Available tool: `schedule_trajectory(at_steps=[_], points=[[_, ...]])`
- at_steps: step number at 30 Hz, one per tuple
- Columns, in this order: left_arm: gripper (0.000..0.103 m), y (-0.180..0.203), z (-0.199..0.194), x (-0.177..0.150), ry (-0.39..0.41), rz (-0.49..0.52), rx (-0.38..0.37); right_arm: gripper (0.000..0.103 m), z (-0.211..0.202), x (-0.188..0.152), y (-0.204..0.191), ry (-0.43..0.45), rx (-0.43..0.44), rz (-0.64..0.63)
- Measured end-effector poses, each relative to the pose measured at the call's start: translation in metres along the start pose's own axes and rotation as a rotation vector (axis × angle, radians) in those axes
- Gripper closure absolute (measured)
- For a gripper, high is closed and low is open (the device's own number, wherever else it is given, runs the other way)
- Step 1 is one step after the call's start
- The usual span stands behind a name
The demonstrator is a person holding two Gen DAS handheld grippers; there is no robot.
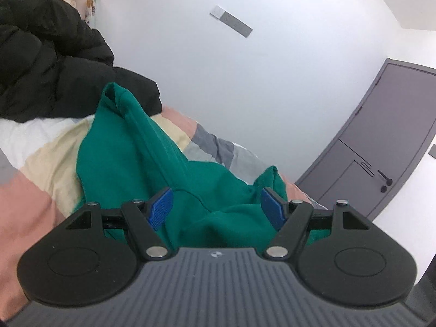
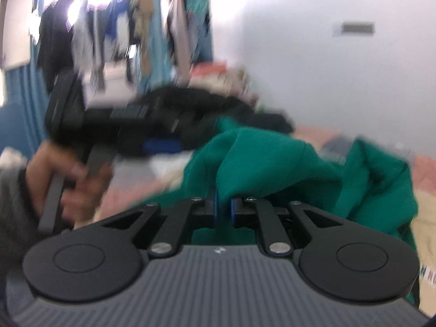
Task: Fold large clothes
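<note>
A green garment point(image 1: 152, 158) lies crumpled on a bed with a pink, cream and grey cover point(image 1: 41, 163). My left gripper point(image 1: 216, 208) stands open just above it, its blue pads point(image 1: 160, 207) wide apart with loose green folds between them and no pad pressing. In the blurred right wrist view, my right gripper point(image 2: 224, 208) is shut on a raised fold of the green garment point(image 2: 272, 163), which drapes away to the right. The left gripper point(image 2: 163, 145) shows there too, held in a person's hand point(image 2: 68, 179) at the left.
A black puffy jacket point(image 1: 49, 65) is heaped on the bed behind the green garment. A grey door point(image 1: 381, 141) stands at the right in a white wall. Hanging clothes point(image 2: 122, 32) fill a rail at the back, with a blue curtain point(image 2: 19, 109) at the left.
</note>
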State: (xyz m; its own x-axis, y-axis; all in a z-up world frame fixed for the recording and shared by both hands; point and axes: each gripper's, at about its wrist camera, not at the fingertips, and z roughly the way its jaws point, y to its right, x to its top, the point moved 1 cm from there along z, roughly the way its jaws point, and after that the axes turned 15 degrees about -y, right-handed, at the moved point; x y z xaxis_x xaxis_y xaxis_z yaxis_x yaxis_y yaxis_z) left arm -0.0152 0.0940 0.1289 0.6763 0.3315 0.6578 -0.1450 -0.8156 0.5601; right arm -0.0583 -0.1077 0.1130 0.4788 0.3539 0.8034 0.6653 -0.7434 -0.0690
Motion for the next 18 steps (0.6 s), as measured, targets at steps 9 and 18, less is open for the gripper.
schedule_trajectory(at_steps=[9,18], points=[[0.027,0.022,0.014,-0.014,-0.06,0.065,-0.072,0.055,-0.006,-0.022,-0.004,-0.175,0.09,0.042],[0.029,0.034,0.032,-0.022,-0.112,0.125,-0.064,0.04,-0.052,-0.017,0.017,-0.093,-0.011,0.175]])
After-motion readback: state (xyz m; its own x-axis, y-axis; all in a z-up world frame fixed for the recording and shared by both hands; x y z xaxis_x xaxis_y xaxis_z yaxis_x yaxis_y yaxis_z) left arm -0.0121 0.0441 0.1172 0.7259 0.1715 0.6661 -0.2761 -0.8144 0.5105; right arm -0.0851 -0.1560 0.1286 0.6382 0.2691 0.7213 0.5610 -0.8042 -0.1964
